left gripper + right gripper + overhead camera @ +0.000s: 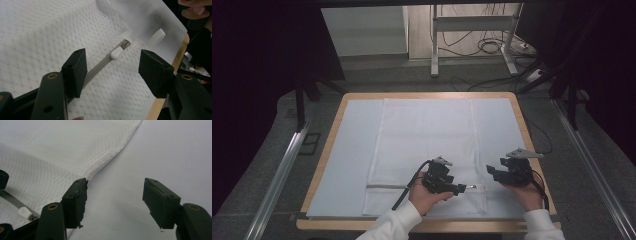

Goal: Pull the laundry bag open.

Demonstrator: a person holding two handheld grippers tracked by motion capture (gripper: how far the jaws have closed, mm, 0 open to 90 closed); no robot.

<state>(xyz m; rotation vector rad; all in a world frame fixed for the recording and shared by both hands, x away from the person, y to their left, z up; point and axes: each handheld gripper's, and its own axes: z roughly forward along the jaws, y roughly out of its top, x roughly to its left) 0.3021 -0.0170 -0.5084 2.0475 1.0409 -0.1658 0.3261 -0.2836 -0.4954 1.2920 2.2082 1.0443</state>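
the thing in hand is a white mesh laundry bag (427, 150), lying flat on a pale sheet that covers the wooden table (329, 150). a grey zipper (384, 186) runs across the bag near the edge closest to the person, and its small white pull tab (116, 53) sits at the right end of this line, near the bag's right border.

the left gripper (460, 189) hovers just above the zipper with its jaws spread apart, the pull tab lying ahead of them and not yet between the pads. the right gripper (490, 172) waits just beside the right edge of the bag, over the bare sheet, its jaws also wide and holding nothing.

i judge that the bag is very light and soft; the thin mesh will wrinkle and lift together with anything that pulls on it. the tab is small, hard and probably a little slippery (it can easily slip out from flat pads). the best place to take hold is the tab itself, pinched squarely, while the other gripper pins or holds the fabric corner next to the zipper end, so that the cloth stays stretched and does not bunch up when the slider moves.
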